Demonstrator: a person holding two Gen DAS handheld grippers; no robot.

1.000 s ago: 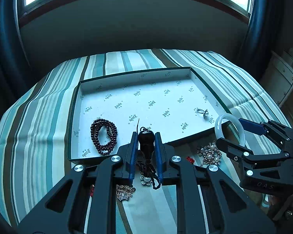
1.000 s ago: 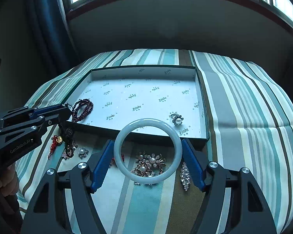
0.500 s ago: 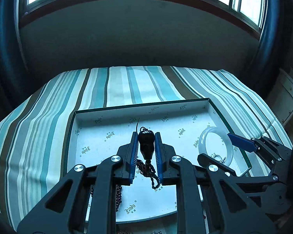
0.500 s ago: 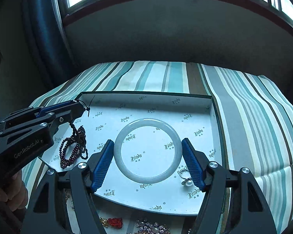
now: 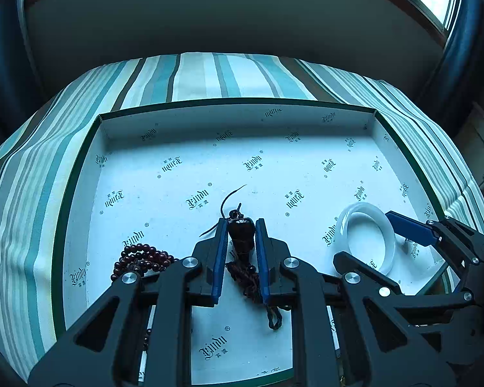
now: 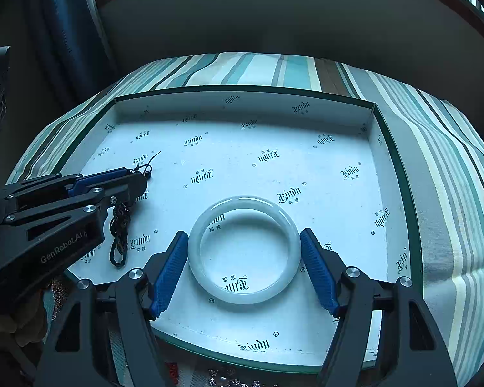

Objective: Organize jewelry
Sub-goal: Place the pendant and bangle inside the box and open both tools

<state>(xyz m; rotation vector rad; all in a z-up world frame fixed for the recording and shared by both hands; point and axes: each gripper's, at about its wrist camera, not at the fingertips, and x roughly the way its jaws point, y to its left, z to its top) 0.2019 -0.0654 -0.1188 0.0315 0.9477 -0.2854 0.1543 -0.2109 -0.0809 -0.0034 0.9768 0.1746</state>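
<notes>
Both carried in over the shallow white printed box, left gripper jaws clamped on dark pendant with cord, right gripper jaws clamped on white jade-like bangle; placing step; next, lower and release.

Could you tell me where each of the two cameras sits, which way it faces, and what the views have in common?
Left wrist: sits on the left gripper, facing forward and down into the box; its fingers pinch a dark pendant, and the right gripper shows at right.
Right wrist: sits on the right gripper, facing down into the same box; its fingers bracket a white bangle, and the left gripper shows at left.
Shared: box, bangle, pendant cord, striped cloth.
</notes>
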